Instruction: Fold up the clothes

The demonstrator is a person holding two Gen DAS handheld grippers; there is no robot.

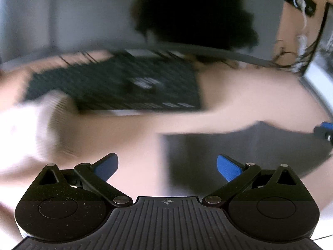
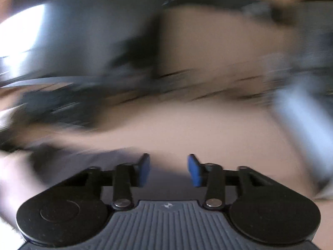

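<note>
Both views are motion-blurred. In the left wrist view my left gripper is wide open and empty above a pale table. A grey garment lies flat just ahead and to the right of it. A white ribbed garment lies at the left. The tip of my right gripper shows at the right edge, at the grey garment's far corner. In the right wrist view my right gripper is open and empty above the table, with grey cloth at its left.
A black keyboard lies across the table behind the clothes. A dark monitor stands behind it. Cables and a pale wall are at the back right. A pale blurred object is at the right in the right wrist view.
</note>
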